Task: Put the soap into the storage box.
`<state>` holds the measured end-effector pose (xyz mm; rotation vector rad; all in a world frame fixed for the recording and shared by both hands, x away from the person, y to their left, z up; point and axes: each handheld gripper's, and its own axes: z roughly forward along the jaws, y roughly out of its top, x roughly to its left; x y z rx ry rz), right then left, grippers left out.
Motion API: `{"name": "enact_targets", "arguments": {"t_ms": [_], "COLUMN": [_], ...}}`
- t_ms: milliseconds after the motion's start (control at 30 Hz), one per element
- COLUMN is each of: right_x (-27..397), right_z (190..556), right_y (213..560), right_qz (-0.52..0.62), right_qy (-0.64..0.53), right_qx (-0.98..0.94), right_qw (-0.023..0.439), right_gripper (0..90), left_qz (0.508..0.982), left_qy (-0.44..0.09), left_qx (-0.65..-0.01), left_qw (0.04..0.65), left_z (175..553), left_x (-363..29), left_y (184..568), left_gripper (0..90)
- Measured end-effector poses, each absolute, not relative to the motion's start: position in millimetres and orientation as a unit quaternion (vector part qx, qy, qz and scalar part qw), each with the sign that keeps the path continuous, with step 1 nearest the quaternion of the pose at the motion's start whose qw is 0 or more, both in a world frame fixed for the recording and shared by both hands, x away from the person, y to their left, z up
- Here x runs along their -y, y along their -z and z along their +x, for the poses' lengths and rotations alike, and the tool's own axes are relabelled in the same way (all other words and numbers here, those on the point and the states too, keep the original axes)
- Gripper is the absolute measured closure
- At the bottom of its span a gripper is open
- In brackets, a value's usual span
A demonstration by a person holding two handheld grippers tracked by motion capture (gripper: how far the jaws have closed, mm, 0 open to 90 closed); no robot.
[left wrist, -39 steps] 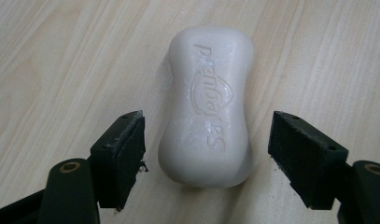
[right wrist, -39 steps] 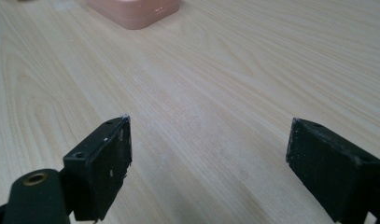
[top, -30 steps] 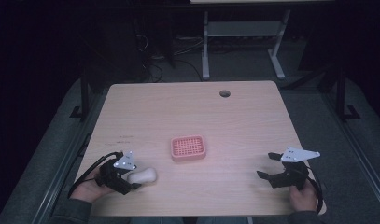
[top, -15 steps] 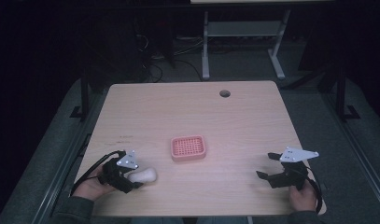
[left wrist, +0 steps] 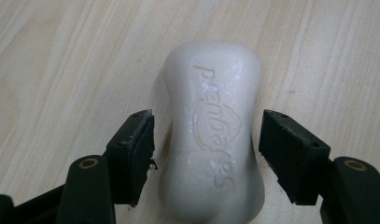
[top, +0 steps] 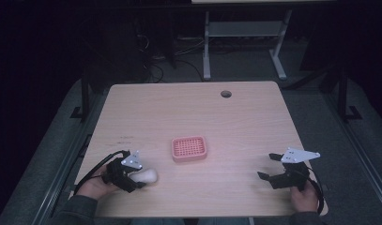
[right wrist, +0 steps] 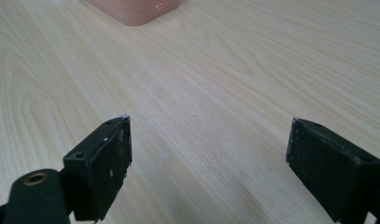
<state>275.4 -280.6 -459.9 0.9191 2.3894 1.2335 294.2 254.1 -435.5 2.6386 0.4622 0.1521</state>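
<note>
High view: one soap bar [top: 148, 176], one dish [top: 189, 148].

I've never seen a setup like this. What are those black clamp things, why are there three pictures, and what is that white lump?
No robot here: a person sits at a wooden table and holds a hand tool in each hand. Each tool has two black jaws and carries its own small camera.

The high view looks down from above. It shows the left gripper and the right gripper, with a pink soap dish lying between them.

The other two pictures look along each tool's jaws. In the left gripper view, a white bar of soap lies on the table between the jaws, which have just been closing. A small gap remains on each side, so the soap is not gripped yet. In the right gripper view, the jaws stand wide open over bare wood.
</note>
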Motion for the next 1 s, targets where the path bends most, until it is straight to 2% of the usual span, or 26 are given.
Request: {"name": "enact_targets", "arguments": {"t_ms": [433, 1000], "right_x": [279.9, 279.8], "right_z": [275.3, 275.3], "right_y": [459.7, 459.8], "right_qz": [0.319, 0.319], "right_qy": [-0.429, -0.429], "right_qx": [-0.832, -0.832], "right_qw": [0.150, 0.150], "right_gripper": [13.5, 13.5], "left_qz": [0.961, 0.961], "left_qy": [-0.041, -0.029], "left_qx": [-0.164, -0.167], "left_qw": [0.219, 0.217], "left_z": [298.4, 300.2], "left_x": [-250.2, -250.3], "left_y": [440.0, 443.1], "left_gripper": [42.3, 46.5]}}
